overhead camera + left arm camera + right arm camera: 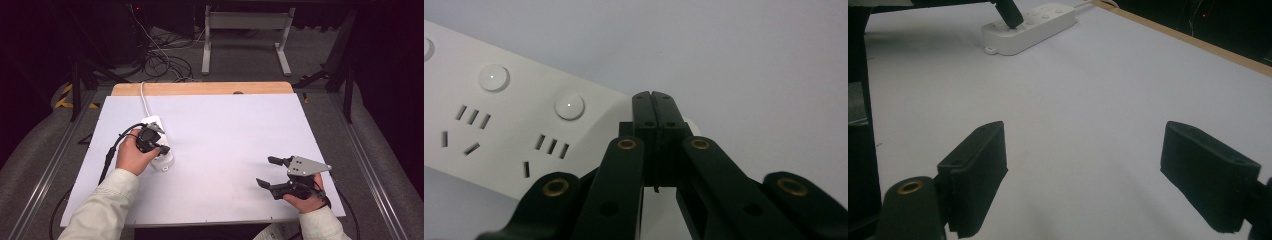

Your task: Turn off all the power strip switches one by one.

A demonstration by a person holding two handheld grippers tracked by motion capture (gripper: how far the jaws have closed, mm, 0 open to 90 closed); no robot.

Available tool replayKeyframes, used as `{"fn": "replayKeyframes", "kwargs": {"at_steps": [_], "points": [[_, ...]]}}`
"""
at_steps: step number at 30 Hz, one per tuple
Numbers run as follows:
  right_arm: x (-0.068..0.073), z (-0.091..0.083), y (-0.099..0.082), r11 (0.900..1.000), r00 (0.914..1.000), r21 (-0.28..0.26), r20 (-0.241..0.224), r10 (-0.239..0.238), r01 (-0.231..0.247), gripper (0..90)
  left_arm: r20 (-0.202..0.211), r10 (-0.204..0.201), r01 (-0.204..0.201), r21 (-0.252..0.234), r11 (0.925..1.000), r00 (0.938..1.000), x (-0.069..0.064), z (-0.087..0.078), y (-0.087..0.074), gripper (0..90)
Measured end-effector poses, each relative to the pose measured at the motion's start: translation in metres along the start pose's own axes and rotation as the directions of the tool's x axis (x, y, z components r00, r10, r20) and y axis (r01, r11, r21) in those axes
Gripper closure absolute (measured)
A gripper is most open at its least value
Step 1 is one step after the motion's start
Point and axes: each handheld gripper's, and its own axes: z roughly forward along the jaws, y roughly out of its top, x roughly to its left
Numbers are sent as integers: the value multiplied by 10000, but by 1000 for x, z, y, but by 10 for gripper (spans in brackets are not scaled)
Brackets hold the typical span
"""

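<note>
- Nearest the camera, a pale sleeve [102, 207] leads to the left gripper [655, 96], jaws clenched together on nothing, tips down at a button [569, 106] end of the power strip [161, 159].
- The strip sits left of centre on the white table [235, 130]. Looks like rigid, light plastic that might skid, so grab its long sides.
- The right gripper [269, 171] rests low, jaws spread wide and empty.

- The left gripper [655, 95] has its black jaws pressed flat together — tips over the white power strip [499, 130].
- Round buttons [569, 106] sit above slotted sockets [551, 146].
</note>
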Motion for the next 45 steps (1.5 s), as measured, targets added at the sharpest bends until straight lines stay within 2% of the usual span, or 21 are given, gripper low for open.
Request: {"fn": "replayKeyframes", "kwargs": {"at_steps": [5,16,26,29,32,36,38,40,42,45], "points": [[0,0,0,10000,10000,1,-9,-15,15,192,-167,85,-82,129,9999,9998,1,0,-1,900],[0,1,0,10000,10000,47,-3,-8,8,192,-84,84,-83,45,10000,9999,2,1,-3,900],[0,1,-1,10000,10000,70,-3,-23,23,192,-217,184,-184,-19,9998,9996,0,2,-5,900],[0,1,-1,10000,10000,92,-11,-24,24,192,-107,17,-18,-124,9999,9999,1,2,-6,900],[0,1,-1,10000,10000,83,-9,-22,22,192,-152,48,-50,-121,9999,9999,1,2,-6,900],[1,1,-1,10000,10000,90,-12,-17,17,192,-400,111,-118,-154,9998,9991,-1,2,-7,900],[1,1,-1,10000,10000,88,-13,-15,15,192,-324,72,-77,-165,9998,9995,-1,2,-7,900],[1,1,-1,10000,10000,92,-12,-22,22,191,-439,198,-202,-88,9998,9988,-3,2,-6,900],[1,1,-1,9999,10000,111,-3,-38,38,192,-738,370,-376,-73,9993,9966,-8,3,-6,900],[1,1,-1,9999,10000,108,-18,-62,62,192,-776,386,-394,-88,9992,9962,-8,3,-7,900]]}}
